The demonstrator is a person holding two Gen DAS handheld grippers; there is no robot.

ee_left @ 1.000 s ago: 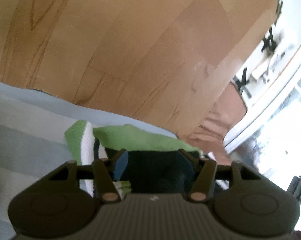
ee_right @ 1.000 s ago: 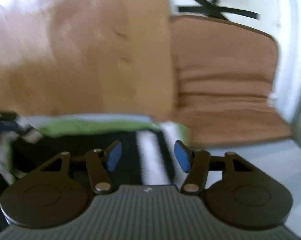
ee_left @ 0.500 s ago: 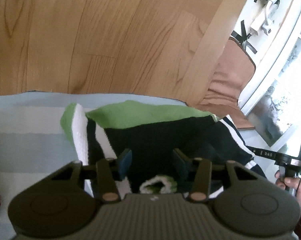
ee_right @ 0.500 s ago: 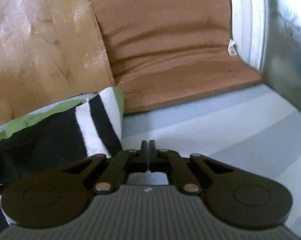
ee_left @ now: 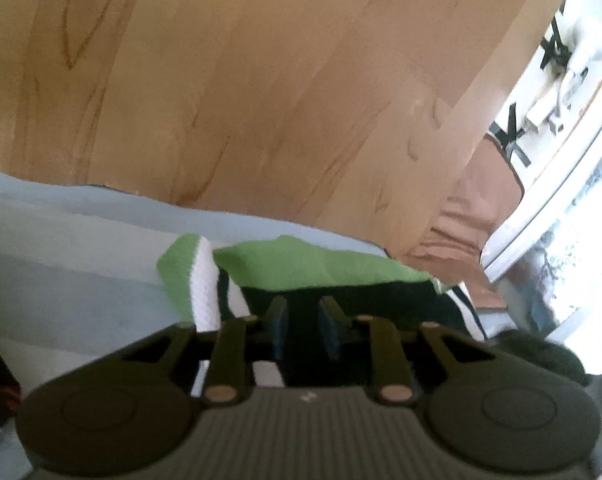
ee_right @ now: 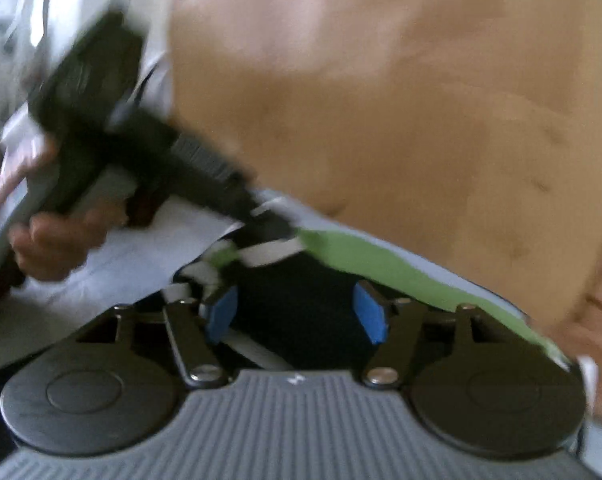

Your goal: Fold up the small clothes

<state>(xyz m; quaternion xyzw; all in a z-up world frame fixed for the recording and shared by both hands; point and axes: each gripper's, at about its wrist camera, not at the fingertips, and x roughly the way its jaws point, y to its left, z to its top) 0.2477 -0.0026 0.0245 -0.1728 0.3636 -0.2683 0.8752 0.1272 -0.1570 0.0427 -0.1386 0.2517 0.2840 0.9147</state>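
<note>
Nearest the left wrist camera, the left gripper [ee_left: 303, 322] is seen with its blue-padded fingers drawn close together, a narrow gap being left between them. Dark cloth lies in that gap, but whether it is actually pinched cannot be told. In the right wrist view, the right gripper [ee_right: 297, 314] is held with its fingers spread wide, and the black part of the garment is seen between and below the pads [ee_right: 221, 314] without being clamped.

Just beyond both grippers, the small garment [ee_left: 321, 264] is laid on a pale blue and grey striped cloth [ee_left: 61, 248]. It is made up of a black body, a green band along its far edge, and white and black stripes at its left side, where a green-and-white end is turned up. In the right wrist view the same garment [ee_right: 381, 264] is shown, blurred, with its green edge running down to the right.

Further off in that view, the left gripper is seen from the side, gripped by the person's left hand [ee_right: 57, 240], its tip being set at the striped corner of the garment.

Behind the cloth, a light wooden panel [ee_left: 261, 80] is seen, and to the right of it a brown cushioned seat [ee_left: 461, 240].
</note>
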